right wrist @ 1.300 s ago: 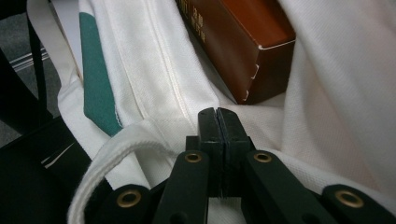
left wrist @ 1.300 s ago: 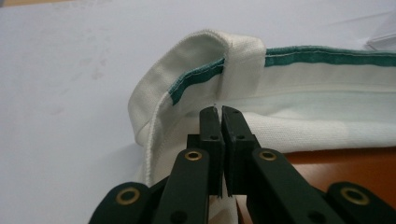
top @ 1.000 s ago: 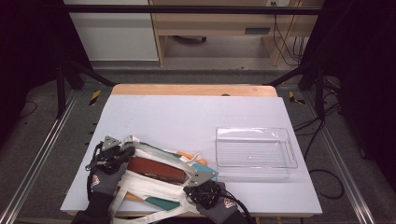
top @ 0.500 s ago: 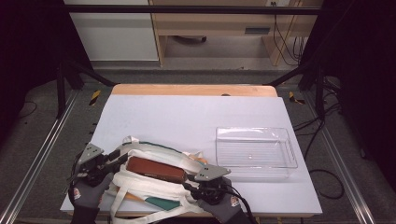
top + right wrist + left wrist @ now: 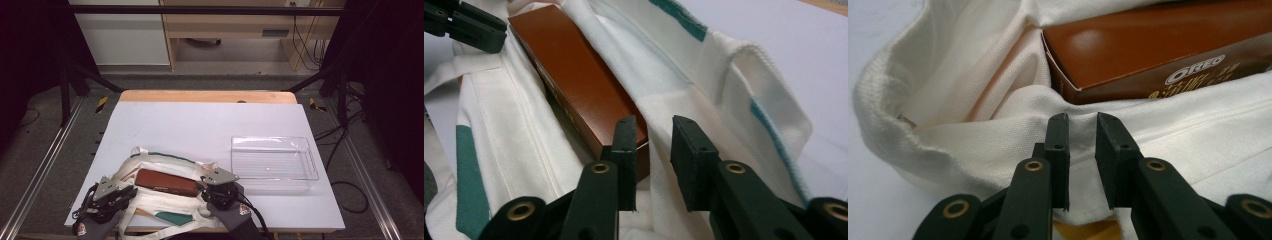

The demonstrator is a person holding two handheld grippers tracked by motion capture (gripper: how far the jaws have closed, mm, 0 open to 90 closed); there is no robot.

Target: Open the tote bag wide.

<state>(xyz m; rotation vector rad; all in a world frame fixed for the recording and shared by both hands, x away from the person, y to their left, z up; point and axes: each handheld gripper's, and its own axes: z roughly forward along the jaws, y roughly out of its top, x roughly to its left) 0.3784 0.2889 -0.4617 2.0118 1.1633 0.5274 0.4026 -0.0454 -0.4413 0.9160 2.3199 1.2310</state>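
Note:
A white tote bag (image 5: 160,204) with green trim lies at the table's near left, mouth open. A brown Oreo box (image 5: 165,182) lies inside it. My left gripper (image 5: 127,192) sits at the bag's left end. In the left gripper view its jaws (image 5: 1083,120) have just been closing but stand a little apart, over the bag cloth (image 5: 973,100) below the box (image 5: 1158,50), pressing nothing. My right gripper (image 5: 206,189) is at the box's right end. Its jaws (image 5: 655,125) have just opened, and the box corner (image 5: 574,75) and bag cloth (image 5: 684,65) lie beyond them.
An empty clear plastic tray (image 5: 272,162) stands to the right of the bag. The white table (image 5: 200,125) stretches bare behind bag and tray. The left gripper's jaws (image 5: 469,25) show at the far end of the box in the right gripper view.
Both grippers have let go of the bag's rim and opened. The left gripper has drawn back toward the near edge. The bag's mouth has sagged a little around the box.

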